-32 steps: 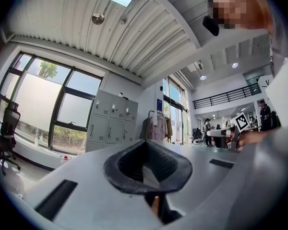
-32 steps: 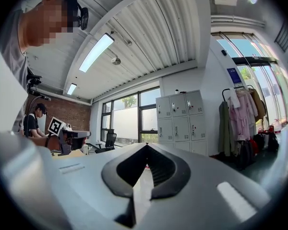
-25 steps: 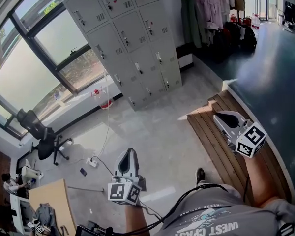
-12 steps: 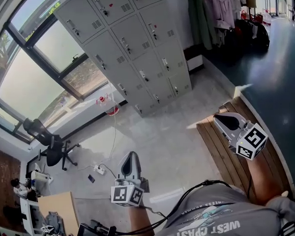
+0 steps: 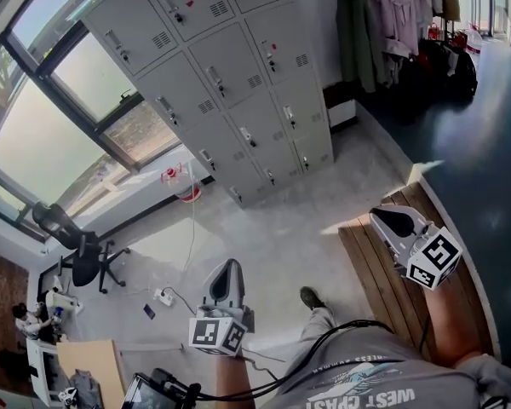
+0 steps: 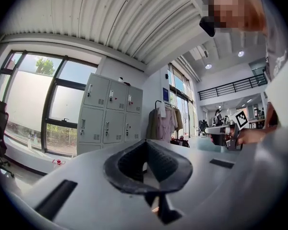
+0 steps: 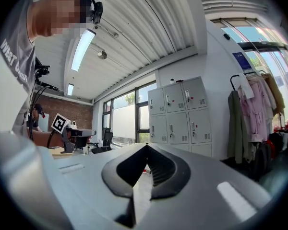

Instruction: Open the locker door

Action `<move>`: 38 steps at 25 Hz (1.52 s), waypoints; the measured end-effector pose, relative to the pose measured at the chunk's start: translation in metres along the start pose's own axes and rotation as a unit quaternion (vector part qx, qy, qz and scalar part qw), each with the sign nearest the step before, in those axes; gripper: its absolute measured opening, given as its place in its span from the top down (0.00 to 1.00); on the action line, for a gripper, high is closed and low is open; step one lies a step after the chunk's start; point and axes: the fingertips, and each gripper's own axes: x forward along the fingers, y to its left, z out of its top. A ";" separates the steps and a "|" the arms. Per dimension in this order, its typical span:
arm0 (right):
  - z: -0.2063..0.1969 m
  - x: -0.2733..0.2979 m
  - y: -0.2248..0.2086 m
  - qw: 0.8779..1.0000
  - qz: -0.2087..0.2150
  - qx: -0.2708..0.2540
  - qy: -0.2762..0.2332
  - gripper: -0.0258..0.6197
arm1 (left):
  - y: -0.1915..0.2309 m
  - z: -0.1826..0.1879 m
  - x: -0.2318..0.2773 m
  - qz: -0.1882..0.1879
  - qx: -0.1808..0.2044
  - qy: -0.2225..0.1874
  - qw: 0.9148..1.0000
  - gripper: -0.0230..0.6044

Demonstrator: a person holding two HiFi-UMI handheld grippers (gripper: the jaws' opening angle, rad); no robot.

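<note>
A bank of grey lockers point(image 5: 230, 83) stands against the far wall with all doors closed; each door has a small handle and a vent. It also shows in the left gripper view as the lockers point(image 6: 110, 116) and in the right gripper view as the lockers point(image 7: 180, 116), still some metres off. My left gripper point(image 5: 227, 267) is held low over the floor, shut and empty, its tips meeting point(image 6: 145, 141). To the right, over the wooden platform, my right gripper point(image 5: 385, 218) is likewise shut with nothing in it point(image 7: 146, 145). Both point toward the lockers.
A wooden slatted platform point(image 5: 383, 288) lies at the right. Clothes hang on a rack point(image 5: 400, 15) right of the lockers. A black office chair point(image 5: 72, 250) stands at the left by the window point(image 5: 51, 118). A power strip and cable point(image 5: 162, 296) lie on the floor.
The view has drifted toward the lockers, which now look a little nearer. A shoe has come into view below the left gripper. Both grippers keep their pose and stay shut.
</note>
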 end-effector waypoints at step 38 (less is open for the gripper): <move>-0.046 0.385 -0.241 0.997 -0.014 0.004 0.081 0.96 | 0.245 -0.013 0.390 -0.045 -0.024 0.003 0.999 0.95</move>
